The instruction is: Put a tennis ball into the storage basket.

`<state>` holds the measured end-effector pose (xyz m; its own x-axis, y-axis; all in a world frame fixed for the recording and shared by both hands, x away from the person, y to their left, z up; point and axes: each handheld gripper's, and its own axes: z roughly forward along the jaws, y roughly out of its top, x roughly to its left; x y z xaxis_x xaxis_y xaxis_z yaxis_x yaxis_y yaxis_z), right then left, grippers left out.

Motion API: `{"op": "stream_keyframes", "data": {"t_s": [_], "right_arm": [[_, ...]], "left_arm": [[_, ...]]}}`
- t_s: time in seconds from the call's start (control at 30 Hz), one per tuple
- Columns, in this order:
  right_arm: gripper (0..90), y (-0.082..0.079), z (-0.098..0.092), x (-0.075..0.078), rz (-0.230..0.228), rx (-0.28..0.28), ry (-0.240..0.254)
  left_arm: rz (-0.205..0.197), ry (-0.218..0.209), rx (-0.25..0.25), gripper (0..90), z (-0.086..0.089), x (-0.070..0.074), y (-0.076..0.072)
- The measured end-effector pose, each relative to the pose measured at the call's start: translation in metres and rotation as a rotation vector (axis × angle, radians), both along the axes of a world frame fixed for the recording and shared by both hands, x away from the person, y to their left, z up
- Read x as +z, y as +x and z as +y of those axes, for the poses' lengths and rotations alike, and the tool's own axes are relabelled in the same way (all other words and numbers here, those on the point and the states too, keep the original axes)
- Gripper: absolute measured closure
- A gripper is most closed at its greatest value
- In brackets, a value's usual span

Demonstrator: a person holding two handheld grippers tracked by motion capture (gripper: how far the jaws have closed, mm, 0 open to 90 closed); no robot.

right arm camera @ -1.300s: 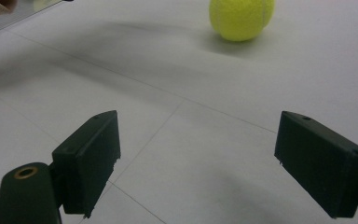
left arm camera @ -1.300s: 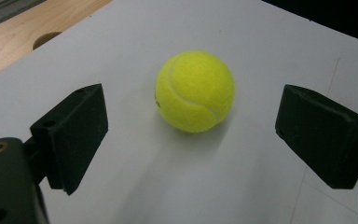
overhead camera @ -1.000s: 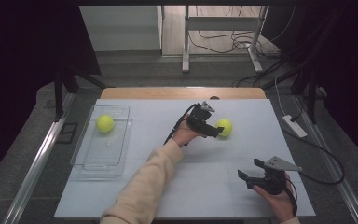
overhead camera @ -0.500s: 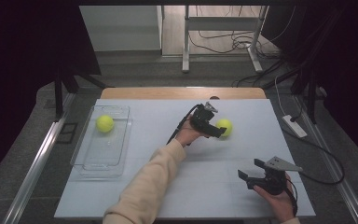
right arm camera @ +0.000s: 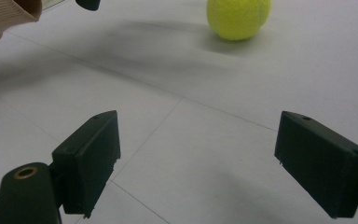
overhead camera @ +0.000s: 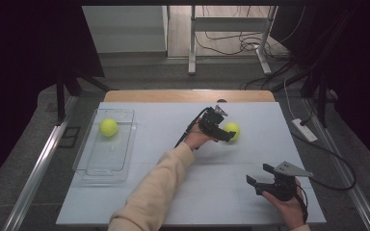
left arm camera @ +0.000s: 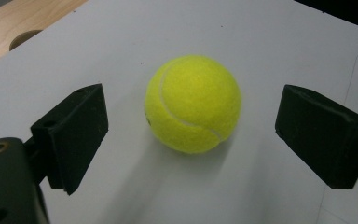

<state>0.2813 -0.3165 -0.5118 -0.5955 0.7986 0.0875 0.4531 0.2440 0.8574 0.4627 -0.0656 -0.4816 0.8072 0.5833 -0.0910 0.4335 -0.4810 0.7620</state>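
Nothing has shifted: left tongs (left arm camera: 191,135) gape around the tennis ball (left arm camera: 192,103), right tongs (right arm camera: 196,161) gape idle

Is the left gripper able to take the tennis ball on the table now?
Probably yes: the left gripper is open, the tennis ball lies free between its jaws, and nothing blocks it.

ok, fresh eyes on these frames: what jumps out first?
The bright yellow tennis ball on the white table, sitting between the open jaws of the left gripper with a gap on each side. A second yellow ball lies in the clear tray at the table's left. The right gripper sits open near the front right edge, with nothing between its jaws.
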Motion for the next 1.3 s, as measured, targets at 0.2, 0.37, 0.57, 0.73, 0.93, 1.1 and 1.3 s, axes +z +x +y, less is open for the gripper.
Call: {"op": "stream_keyframes", "data": {"t_s": [0.2,0.37,0.57,0.73,0.93,1.1,1.3], "right_arm": [[14.3,0.000,-0.001,0.000,0.001,-0.003,0.007],[14.3,0.000,-0.001,0.000,0.001,-0.001,0.006],[14.3,0.000,-0.001,0.000,0.001,-0.001,0.006],[14.3,0.000,-0.001,0.000,0.001,-0.003,0.004],[14.2,0.000,-0.002,0.000,0.004,-0.004,0.000],[14.3,0.001,-0.002,-0.001,0.002,-0.002,0.006],[14.3,0.001,-0.002,-0.001,0.003,-0.003,0.003]], "left_arm": [[0.004,0.013,0.003,10.1,-0.003,-0.003,0.004],[0.017,0.017,0.009,10.1,-0.005,-0.007,0.007],[0.022,0.023,0.010,10.1,-0.008,-0.010,0.010],[0.030,0.028,0.011,10.1,-0.011,-0.013,0.012],[0.034,0.037,0.011,10.1,-0.012,-0.015,0.013],[0.039,0.034,0.007,10.1,-0.015,-0.016,0.014],[0.040,0.037,-0.009,10.1,-0.021,-0.016,0.014]]}}
